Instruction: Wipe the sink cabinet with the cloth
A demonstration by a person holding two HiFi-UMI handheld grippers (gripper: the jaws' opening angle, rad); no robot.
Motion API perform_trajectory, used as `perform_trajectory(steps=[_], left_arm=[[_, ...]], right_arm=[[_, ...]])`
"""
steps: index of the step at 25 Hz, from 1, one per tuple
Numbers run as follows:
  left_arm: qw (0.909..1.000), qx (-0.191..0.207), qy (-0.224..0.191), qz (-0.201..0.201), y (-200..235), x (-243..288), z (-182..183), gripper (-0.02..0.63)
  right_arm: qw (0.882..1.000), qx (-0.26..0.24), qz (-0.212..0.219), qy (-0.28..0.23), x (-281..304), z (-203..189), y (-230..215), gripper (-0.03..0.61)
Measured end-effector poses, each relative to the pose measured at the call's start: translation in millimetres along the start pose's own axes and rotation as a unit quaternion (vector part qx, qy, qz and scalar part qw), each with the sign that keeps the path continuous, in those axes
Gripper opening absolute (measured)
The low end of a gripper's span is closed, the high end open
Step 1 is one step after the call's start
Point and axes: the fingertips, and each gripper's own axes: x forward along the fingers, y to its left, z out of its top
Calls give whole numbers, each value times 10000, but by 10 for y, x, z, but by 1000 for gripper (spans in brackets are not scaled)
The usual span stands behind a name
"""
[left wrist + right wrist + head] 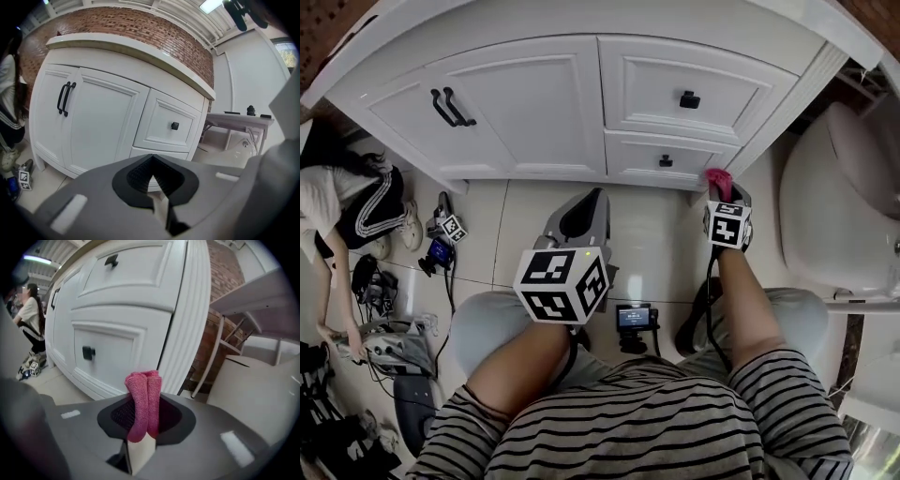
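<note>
The white sink cabinet [572, 103] fills the top of the head view, with two doors on the left and two drawers [680, 94] on the right. My right gripper [720, 192] is shut on a folded pink cloth [144, 401], which sticks up between the jaws. It hovers near the cabinet's lower right corner post [180, 329], beside the lower drawer [105, 355], apart from it. My left gripper [581, 217] is shut with nothing in it and points at the cabinet [117, 122] from a short way back, above the tiled floor.
A white toilet [834, 206] stands right of the cabinet. A person [337, 216] bends over at the left among cables and devices on the floor [403, 328]. A small marker cube [452, 228] lies on the tiles. Black handles [450, 108] are on the doors.
</note>
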Motion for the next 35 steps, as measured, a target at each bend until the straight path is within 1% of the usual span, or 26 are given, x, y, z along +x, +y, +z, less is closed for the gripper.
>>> perform_trajectory(steps=[2,3,5,6,8,9,11,13,15,16,19,20,23,24,28,30,33,35], left_arm=[[9998,172,-9,90,5,5,8,-6],[9995,283,-38,135,2,6,27,-6],[9981,547,-146,236,-10,-6,99,-6],[9970,687,-215,292,-17,-27,147,-6],[9941,936,-382,393,-38,-115,251,-6],[9926,1025,-487,437,-53,-182,300,-6],[9892,1163,-728,525,-87,-331,399,-6],[9840,1385,-948,605,-128,-449,518,-6],[9781,1631,-1114,662,-166,-539,618,-6],[9770,1651,-1167,675,-172,-578,632,-6],[9827,1333,-1124,624,-154,-608,540,-6],[9837,1296,-1094,600,-162,-594,514,-6],[9817,1455,-1083,577,-234,-584,485,-6],[9824,1435,-1065,547,-260,-592,465,-6],[9878,1135,-977,418,-323,-612,385,-6],[9874,1168,-989,394,-368,-637,367,-6],[9846,1370,-1011,408,-403,-665,365,-6],[9846,1381,-977,436,-382,-683,330,-6]], right_arm=[[9990,360,83,-253,-330,349,-61,101],[9969,604,179,-475,-552,586,-83,101],[9865,1054,567,-1117,-1107,1127,-75,101],[9789,1153,801,-1487,-1414,1380,-56,101],[9638,1084,1122,-2162,-1981,1718,-45,100],[9575,1003,1187,-2431,-2201,1785,-61,100],[9486,931,1189,-2782,-2469,1743,-113,97],[9457,1087,1174,-2829,-2541,1597,-139,95],[9460,1305,1233,-2699,-2528,1509,-105,94],[9458,1308,1279,-2684,-2532,1510,-67,94],[9420,1136,1399,-2830,-2598,1559,29,94],[9410,1130,1408,-2862,-2613,1560,34,94],[9405,1213,1382,-2858,-2622,1530,13,94],[9405,1247,1384,-2842,-2633,1515,13,94],[9383,1313,1425,-2864,-2734,1484,66,94],[9374,1280,1447,-2896,-2790,1465,114,94],[9382,1171,1429,-2927,-2833,1452,155,94],[9396,1161,1404,-2896,-2840,1416,161,94]])
